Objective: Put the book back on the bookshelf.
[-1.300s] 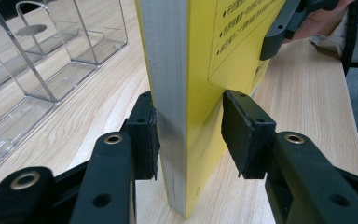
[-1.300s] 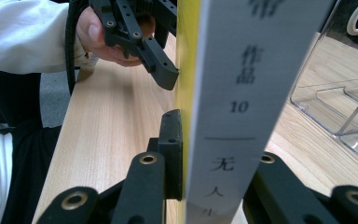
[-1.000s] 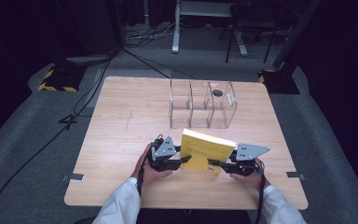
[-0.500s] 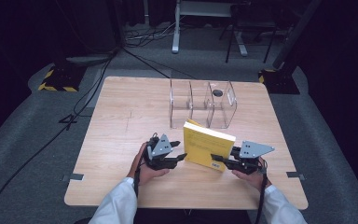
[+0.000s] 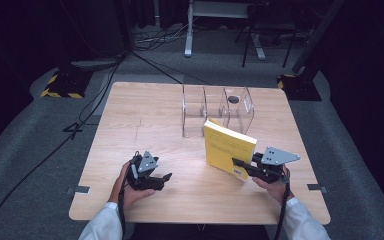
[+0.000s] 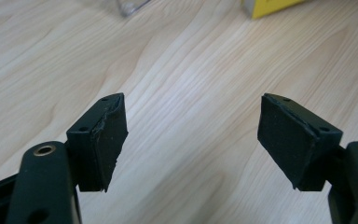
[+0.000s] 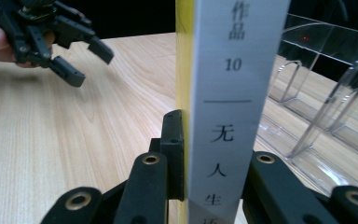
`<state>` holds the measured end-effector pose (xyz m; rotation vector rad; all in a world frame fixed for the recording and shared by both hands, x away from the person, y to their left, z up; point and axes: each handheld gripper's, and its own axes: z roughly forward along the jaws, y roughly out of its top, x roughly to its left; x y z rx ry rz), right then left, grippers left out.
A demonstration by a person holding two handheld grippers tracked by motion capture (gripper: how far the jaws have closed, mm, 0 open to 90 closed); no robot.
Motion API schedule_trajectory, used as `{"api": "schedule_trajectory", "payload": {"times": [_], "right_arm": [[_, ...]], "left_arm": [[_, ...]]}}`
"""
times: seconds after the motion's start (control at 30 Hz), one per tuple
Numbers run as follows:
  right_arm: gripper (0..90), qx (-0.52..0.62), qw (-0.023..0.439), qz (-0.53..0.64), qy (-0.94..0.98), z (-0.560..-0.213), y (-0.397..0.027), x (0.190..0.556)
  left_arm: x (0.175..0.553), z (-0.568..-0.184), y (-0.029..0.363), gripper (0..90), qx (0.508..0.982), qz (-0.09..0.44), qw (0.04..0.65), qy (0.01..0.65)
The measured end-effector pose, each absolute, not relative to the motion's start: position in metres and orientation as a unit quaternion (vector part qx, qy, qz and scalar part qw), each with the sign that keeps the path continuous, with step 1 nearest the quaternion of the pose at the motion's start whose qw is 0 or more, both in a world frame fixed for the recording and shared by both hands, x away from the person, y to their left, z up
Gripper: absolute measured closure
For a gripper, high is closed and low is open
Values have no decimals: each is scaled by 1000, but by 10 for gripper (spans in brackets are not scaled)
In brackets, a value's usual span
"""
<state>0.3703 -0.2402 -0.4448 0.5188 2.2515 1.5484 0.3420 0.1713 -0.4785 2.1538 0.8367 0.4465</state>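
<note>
A yellow book [image 5: 228, 148] with a pale spine [image 7: 233, 93] stands on edge on the wooden table [image 5: 145, 120]. My right gripper [image 5: 240, 165] is shut on its lower spine end; in the right gripper view the jaws [image 7: 214, 140] press on both covers. My left gripper [image 5: 165, 179] lies low at the front left, well apart from the book. Its jaws [image 6: 191, 135] have just been opening and stand wide with nothing between them. The left gripper [image 7: 81, 58] also appears at the top left of the right gripper view.
A clear acrylic organiser [image 5: 217, 102] with several compartments stands just behind the book, its walls close at the right in the right gripper view [image 7: 326, 93]. A small dark round thing [image 5: 233, 99] shows in its right part. Bare wood lies between the grippers.
The left gripper let go of the book, opened and drew away to the left. The book swung more upright in the right gripper, which stayed in place.
</note>
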Motion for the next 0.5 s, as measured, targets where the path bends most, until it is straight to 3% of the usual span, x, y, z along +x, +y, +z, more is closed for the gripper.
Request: {"api": "schedule_trajectory", "payload": {"times": [0.5], "right_arm": [[765,224,226,559,766,-428,-268,372]], "left_arm": [[345,-500,193,199,843,163,346,377]]}}
